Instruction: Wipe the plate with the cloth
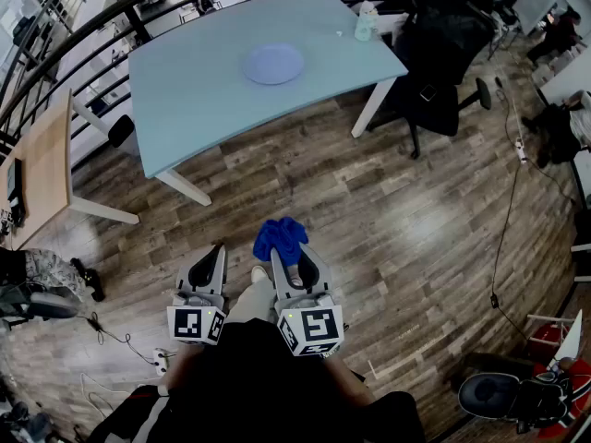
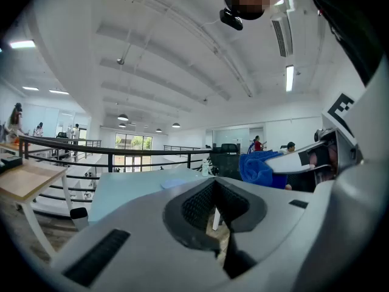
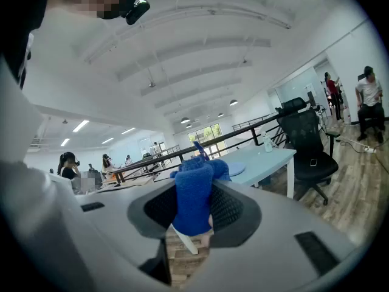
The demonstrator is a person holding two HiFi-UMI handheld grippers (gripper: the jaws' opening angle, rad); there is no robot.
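A round blue plate (image 1: pixel 273 64) lies on the pale blue table (image 1: pixel 194 90), far ahead of me. Both grippers are held low and close to my body, over the wooden floor and well short of the table. My right gripper (image 1: pixel 292 253) is shut on a bunched blue cloth (image 1: pixel 281 237), which sticks out past its tips. In the right gripper view the cloth (image 3: pixel 194 196) fills the jaws, with the plate (image 3: pixel 234 168) small beyond it. My left gripper (image 1: pixel 214 253) is shut with nothing in it. The left gripper view shows the cloth (image 2: pixel 261 168) at the right.
A black office chair (image 1: pixel 434 72) stands at the table's right end, and a small bottle (image 1: pixel 366 21) sits on its far corner. A wooden desk (image 1: pixel 46 169) is at the left. A black railing (image 1: pixel 83 35) curves behind the table. Cables (image 1: pixel 503 247) trail on the floor.
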